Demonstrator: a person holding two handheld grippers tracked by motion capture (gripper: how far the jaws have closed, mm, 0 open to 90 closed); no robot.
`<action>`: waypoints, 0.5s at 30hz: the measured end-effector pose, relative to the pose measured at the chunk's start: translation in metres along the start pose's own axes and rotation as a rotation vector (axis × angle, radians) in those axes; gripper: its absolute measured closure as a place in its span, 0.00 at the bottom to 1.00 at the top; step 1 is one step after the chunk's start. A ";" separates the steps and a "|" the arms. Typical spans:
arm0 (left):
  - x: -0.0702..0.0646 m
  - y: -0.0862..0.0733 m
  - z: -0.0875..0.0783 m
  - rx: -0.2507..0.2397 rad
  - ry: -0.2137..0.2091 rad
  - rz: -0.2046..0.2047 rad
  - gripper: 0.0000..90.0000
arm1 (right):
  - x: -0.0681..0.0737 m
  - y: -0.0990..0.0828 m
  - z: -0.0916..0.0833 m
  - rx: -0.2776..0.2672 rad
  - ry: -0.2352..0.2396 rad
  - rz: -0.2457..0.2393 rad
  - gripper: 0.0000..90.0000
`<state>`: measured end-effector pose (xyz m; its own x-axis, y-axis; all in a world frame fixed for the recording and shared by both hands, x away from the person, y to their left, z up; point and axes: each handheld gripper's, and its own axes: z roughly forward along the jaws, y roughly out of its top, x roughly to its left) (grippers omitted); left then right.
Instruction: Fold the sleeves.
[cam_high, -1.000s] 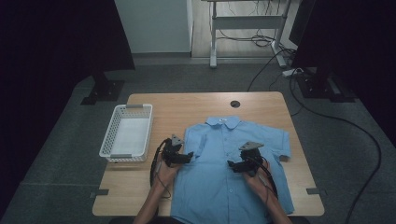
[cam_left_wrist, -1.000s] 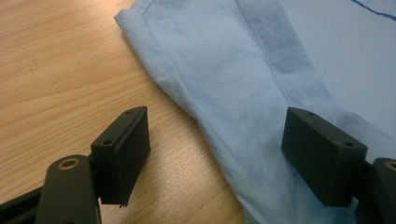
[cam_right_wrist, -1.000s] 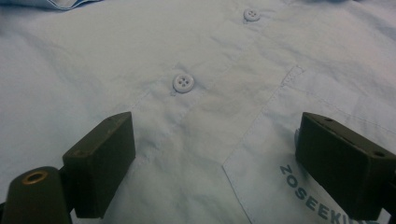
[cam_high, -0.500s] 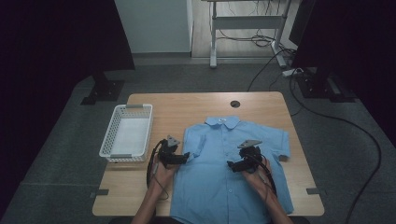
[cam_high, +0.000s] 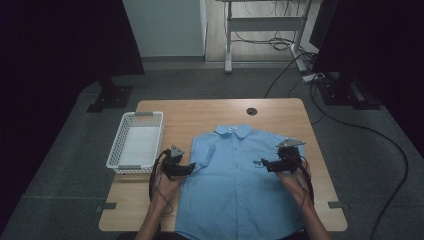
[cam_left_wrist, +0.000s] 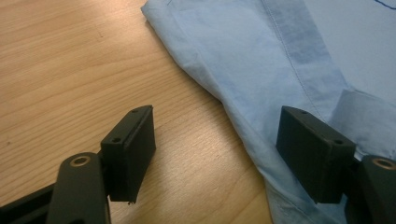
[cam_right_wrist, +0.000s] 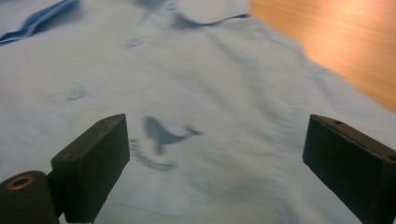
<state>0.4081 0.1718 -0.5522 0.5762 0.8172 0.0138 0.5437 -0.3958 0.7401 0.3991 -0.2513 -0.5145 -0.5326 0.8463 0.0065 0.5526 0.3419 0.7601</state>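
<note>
Right claw (cam_high: 264, 165) is shifting inward over the shirt's (cam_high: 235, 195) chest; left claw (cam_high: 192, 169) is sliding toward the sleeve edge.
Shirt is lying flat on the surface (cam_high: 200, 117). Left jaws, apart, have just been narrowing, straddling the sleeve edge; right jaws are standing wide, gripping nothing.

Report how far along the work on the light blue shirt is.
Done: the light blue button-up shirt lies spread flat, buttoned. In hand: the open left gripper, jaws just closing, straddles its sleeve edge; the open right gripper hovers over the whale print. Left: no fold visible yet.

Wooden table (cam_high: 200, 112) bearing 1 light-blue short-sleeved shirt (cam_high: 240, 195) toward 5 o'clock, 1 white mesh basket (cam_high: 117, 150) at 9 o'clock
</note>
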 end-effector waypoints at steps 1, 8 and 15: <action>0.001 0.000 0.000 0.000 -0.001 -0.001 0.31 | -0.006 0.000 -0.002 -0.001 -0.011 0.008 0.09; 0.006 -0.003 -0.003 0.001 -0.002 0.000 0.31 | -0.050 -0.011 -0.014 0.013 -0.112 0.090 0.16; 0.006 -0.003 -0.003 0.000 0.005 -0.007 0.31 | -0.085 -0.034 -0.020 0.023 -0.170 0.195 0.26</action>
<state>0.4078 0.1794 -0.5522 0.5693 0.8221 0.0113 0.5480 -0.3897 0.7402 0.4121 -0.3430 -0.5281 -0.3002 0.9530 0.0413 0.6496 0.1726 0.7404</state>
